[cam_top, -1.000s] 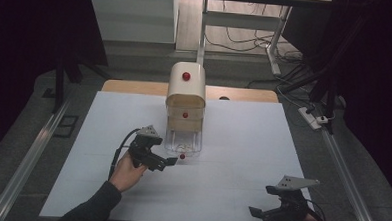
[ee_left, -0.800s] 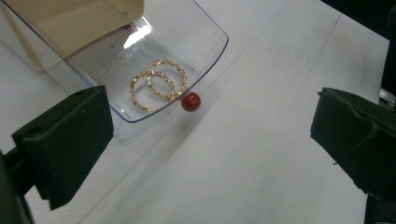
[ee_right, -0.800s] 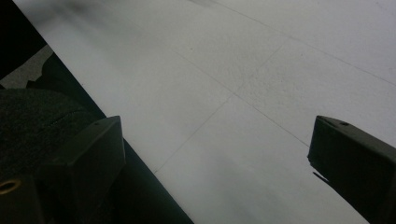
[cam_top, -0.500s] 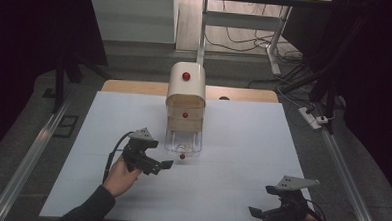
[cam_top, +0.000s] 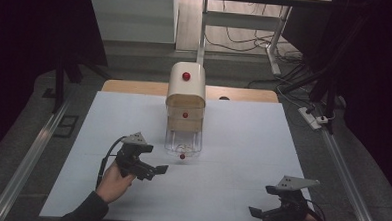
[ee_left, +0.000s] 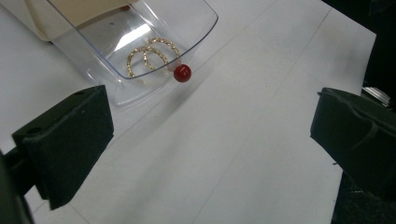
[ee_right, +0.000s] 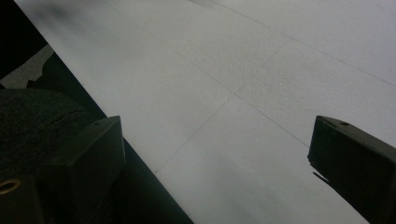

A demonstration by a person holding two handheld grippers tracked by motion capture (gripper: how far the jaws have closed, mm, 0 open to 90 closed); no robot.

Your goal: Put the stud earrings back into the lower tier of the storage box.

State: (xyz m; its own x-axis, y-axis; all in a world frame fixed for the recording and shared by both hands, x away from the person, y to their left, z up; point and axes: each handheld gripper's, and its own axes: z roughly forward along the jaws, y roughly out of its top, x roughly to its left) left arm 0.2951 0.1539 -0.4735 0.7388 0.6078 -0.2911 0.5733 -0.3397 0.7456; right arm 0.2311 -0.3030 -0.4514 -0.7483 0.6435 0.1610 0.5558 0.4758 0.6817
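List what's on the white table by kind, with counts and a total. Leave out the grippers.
Small wooden chest: 1
Clear plastic drawer, pulled out of it: 1
Gold rings in that drawer: 2
Red knobs, one on the chest's top, one on its middle drawer, one on the clear drawer's front: 3
Total: 7

Left claw (cam_top: 154,169) is pulling back now, sliding toward the person and leftward, away from the clear drawer (cam_top: 182,142) and its red knob (cam_top: 182,156), jaws spread wide above the bench (cam_top: 232,142).
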